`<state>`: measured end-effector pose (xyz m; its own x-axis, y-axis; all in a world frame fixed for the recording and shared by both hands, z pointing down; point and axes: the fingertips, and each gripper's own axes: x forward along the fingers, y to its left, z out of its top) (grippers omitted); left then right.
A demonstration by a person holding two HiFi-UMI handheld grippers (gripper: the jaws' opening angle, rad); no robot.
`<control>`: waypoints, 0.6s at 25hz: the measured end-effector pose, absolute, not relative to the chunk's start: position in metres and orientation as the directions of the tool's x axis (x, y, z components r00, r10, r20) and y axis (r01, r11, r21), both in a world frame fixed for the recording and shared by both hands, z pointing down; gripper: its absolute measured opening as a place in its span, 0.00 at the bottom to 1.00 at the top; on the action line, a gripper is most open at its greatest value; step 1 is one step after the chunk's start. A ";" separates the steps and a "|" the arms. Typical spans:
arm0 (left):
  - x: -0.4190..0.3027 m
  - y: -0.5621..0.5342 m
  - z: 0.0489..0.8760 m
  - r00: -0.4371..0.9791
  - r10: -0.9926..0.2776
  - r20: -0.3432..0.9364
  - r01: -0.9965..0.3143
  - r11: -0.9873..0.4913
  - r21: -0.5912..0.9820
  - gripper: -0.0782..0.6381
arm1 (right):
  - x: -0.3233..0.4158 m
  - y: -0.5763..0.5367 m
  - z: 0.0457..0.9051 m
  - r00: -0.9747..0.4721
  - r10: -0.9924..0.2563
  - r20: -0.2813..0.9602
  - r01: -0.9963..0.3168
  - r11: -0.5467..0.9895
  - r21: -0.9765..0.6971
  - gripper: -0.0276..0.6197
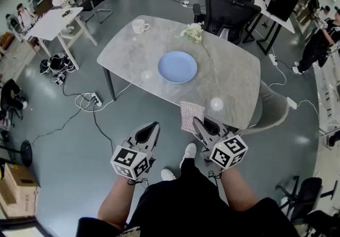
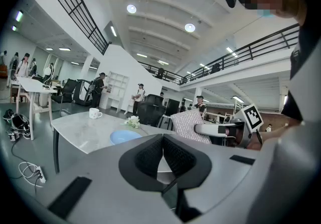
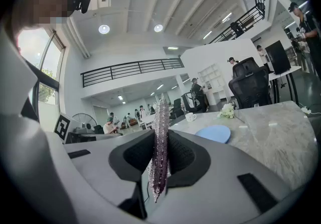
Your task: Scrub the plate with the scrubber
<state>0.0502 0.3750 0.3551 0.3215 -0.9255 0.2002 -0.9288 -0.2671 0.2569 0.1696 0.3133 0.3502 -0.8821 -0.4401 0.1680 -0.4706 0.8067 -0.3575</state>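
Bringing the scrubber (image 1: pixel 191 116), clamped edge-up in the right gripper (image 1: pixel 199 123) at lower centre, forward onto the blue plate (image 1: pixel 177 67) at mid-frame on the table (image 1: pixel 236 79) likely works best face-flat, with the left gripper (image 1: pixel 154 125), closed on nothing, steadying the rim

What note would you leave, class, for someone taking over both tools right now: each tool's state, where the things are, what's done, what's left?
Left tool: shut, empty, short of the table.
Right tool: shut on the scrubber, at the table's near edge.
Plate: mid-table, apart from both tools.
Done: scrubber in grip.
Left: carry it to the plate and scrub.
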 end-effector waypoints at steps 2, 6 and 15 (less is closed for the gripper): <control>0.051 0.375 0.355 0.321 -0.926 0.199 -0.929 -0.267 0.255 0.13 | 0.171 0.312 0.351 -0.882 -0.441 0.169 -0.471 0.807 -0.356 0.16; 0.052 0.378 0.356 0.322 -0.926 0.198 -0.929 -0.268 0.256 0.13 | 0.170 0.314 0.351 -0.883 -0.440 0.161 -0.468 0.807 -0.361 0.16; 0.050 0.383 0.356 0.324 -0.925 0.198 -0.926 -0.268 0.265 0.13 | 0.169 0.315 0.347 -0.885 -0.442 0.148 -0.464 0.808 -0.361 0.16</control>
<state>0.0495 0.3826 0.3558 0.3243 -0.9249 0.1983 -0.9263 -0.2680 0.2649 0.1685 0.3150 0.3467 -0.8847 -0.4422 0.1476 -0.4644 0.8085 -0.3615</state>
